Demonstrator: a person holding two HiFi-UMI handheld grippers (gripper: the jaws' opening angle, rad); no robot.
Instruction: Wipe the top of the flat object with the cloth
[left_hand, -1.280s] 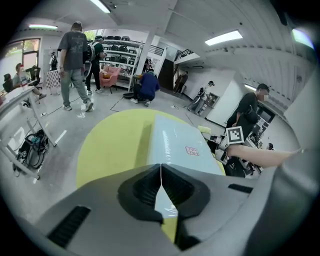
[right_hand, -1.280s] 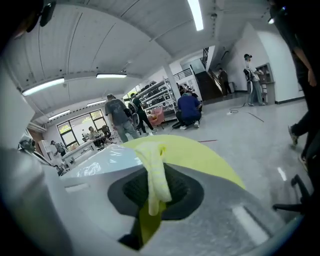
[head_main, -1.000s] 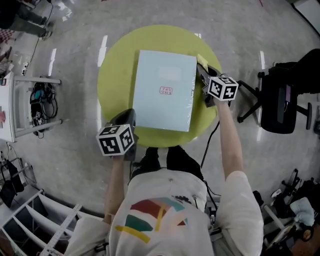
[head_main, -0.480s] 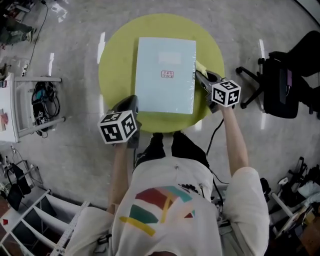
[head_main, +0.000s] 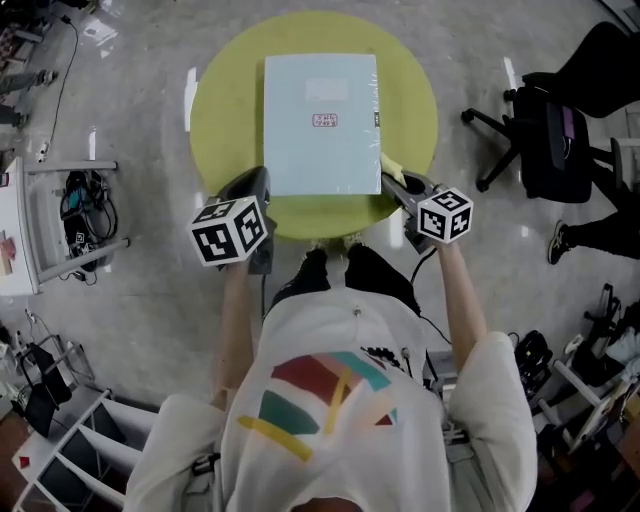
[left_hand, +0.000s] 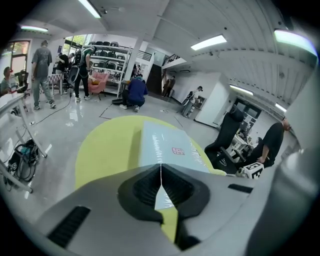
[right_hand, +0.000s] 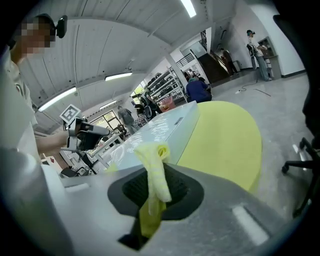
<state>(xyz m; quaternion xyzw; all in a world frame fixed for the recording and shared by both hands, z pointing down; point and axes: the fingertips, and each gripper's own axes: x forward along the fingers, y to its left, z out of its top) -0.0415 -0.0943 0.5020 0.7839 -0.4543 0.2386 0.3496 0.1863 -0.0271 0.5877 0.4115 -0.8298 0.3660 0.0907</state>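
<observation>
We see both forearms stretched forward from the body, one on each side of the round yellow-green table (head_main: 225, 110). The left gripper (head_main: 255, 185) sits at the table's near left edge, just off the near left corner of the flat object (head_main: 320, 125). It points forward and down, and its marker cube (head_main: 230, 230) is turned up toward the head camera. In the left gripper view its jaws are pressed together along one thin seam, with nothing between them (left_hand: 161, 167). Past them we see the flat object (left_hand: 170, 145) lying on the table (left_hand: 107, 150).

The right gripper (head_main: 400, 185) is at the table's near right edge, angled in toward the object's near right corner, and its own marker cube (head_main: 444, 214) is nearer the body. Its jaws pinch the cloth (right_hand: 155, 170), a pale yellow strip. One tuft stands up past the tips and the other end hangs down behind them (right_hand: 155, 180). In the head view the cloth (head_main: 390, 165) lies just beside the object's right edge near that corner. We cannot tell whether it touches.

The flat object is pale blue and glossy. It lies lengthwise across the middle of the table, well inside the far edge, and none of the cloth is on its top. It carries a small red label (head_main: 325, 120) near the centre, with print too small for us to read, and a blank white patch (head_main: 325, 88) above it. The red label also shows in the left gripper view (left_hand: 178, 150), again too small to read. Both cubes show black-and-white square patterns and no words.
</observation>
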